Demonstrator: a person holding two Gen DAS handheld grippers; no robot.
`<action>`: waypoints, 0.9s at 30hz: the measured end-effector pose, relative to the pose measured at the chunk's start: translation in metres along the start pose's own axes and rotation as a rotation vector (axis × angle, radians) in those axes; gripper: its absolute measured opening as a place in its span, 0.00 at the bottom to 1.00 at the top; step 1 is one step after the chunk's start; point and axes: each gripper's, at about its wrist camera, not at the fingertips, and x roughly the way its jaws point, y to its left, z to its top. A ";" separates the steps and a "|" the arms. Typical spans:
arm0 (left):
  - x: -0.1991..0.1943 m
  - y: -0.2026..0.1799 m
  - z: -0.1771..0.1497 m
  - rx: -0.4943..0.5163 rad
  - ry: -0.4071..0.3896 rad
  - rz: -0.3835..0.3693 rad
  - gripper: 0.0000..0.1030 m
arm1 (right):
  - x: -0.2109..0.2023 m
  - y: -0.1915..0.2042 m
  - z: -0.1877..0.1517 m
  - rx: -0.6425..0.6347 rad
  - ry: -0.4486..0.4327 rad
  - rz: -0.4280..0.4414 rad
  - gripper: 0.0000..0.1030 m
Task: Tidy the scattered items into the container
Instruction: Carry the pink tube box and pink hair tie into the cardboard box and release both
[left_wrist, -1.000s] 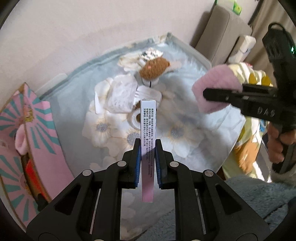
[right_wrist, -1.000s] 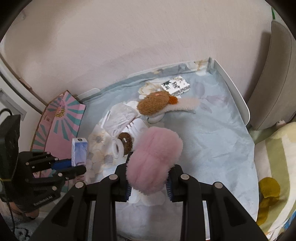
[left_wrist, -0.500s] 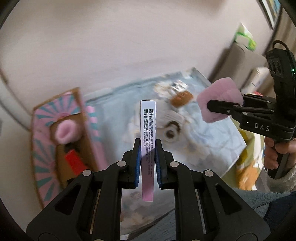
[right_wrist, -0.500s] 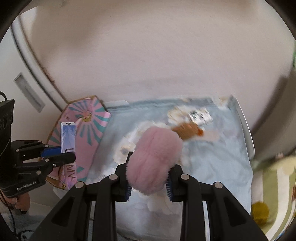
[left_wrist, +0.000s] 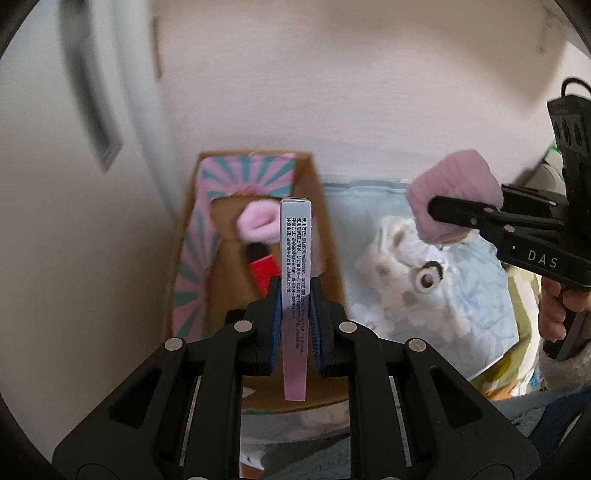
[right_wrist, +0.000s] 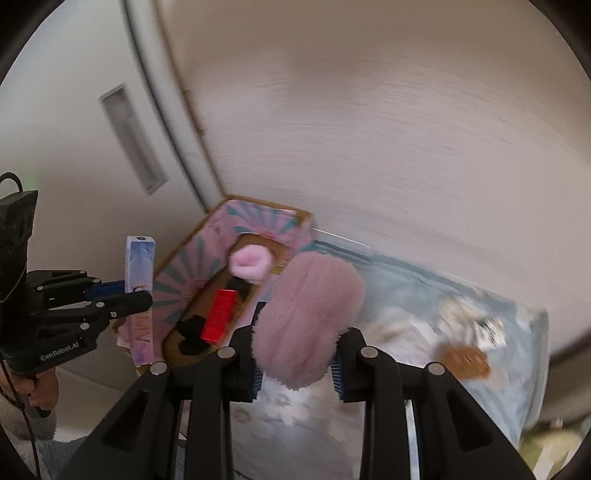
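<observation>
In the left wrist view, a pale door panel (left_wrist: 74, 155) fills the left of the frame, blurred. At centre left stands the container, an open cardboard box (left_wrist: 192, 266) with pink and teal sunburst flaps; inside it lie a pink fluffy item (left_wrist: 256, 223) and, below it, a red packet (left_wrist: 263, 271). Directly in front, at centre, the left gripper (left_wrist: 294, 317) is clenched on a slim carton (left_wrist: 294, 258), printed in small black text and held upright between the blue pads, its top edge overlapping the box interior. Right of centre, a floral blue cloth (left_wrist: 480, 288) carries white scattered items and a small ring-shaped object (left_wrist: 426, 281); what these are cannot be told. At the upper right, the right gripper (left_wrist: 436, 212) is closed on a pink fluffy pad (left_wrist: 454, 192), held above the cloth, with a hand (left_wrist: 561, 314) on its handle at the right edge. In the right wrist view, the left gripper (right_wrist: 146, 299) appears at the left edge with the slim carton (right_wrist: 139, 299) upright, just beside the box (right_wrist: 184, 273). The red packet (right_wrist: 218, 319) lies in the box below the pink fluffy item (right_wrist: 249, 264). At centre the pink fluffy pad (right_wrist: 306, 321) bulges between the right gripper's pads, grasped firmly. At lower right, a brown item (right_wrist: 465, 363) and a printed white packet (right_wrist: 489, 334) rest on the cloth, both blurred.
</observation>
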 end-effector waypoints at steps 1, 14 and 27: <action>0.001 0.004 -0.001 -0.012 0.004 0.001 0.12 | 0.005 0.007 0.004 -0.018 0.006 0.010 0.26; 0.039 0.037 -0.020 -0.121 0.080 -0.024 0.12 | 0.117 0.079 0.033 -0.143 0.195 0.140 0.26; 0.053 0.037 -0.014 -0.145 0.101 -0.046 0.35 | 0.174 0.096 0.067 -0.192 0.256 0.194 0.30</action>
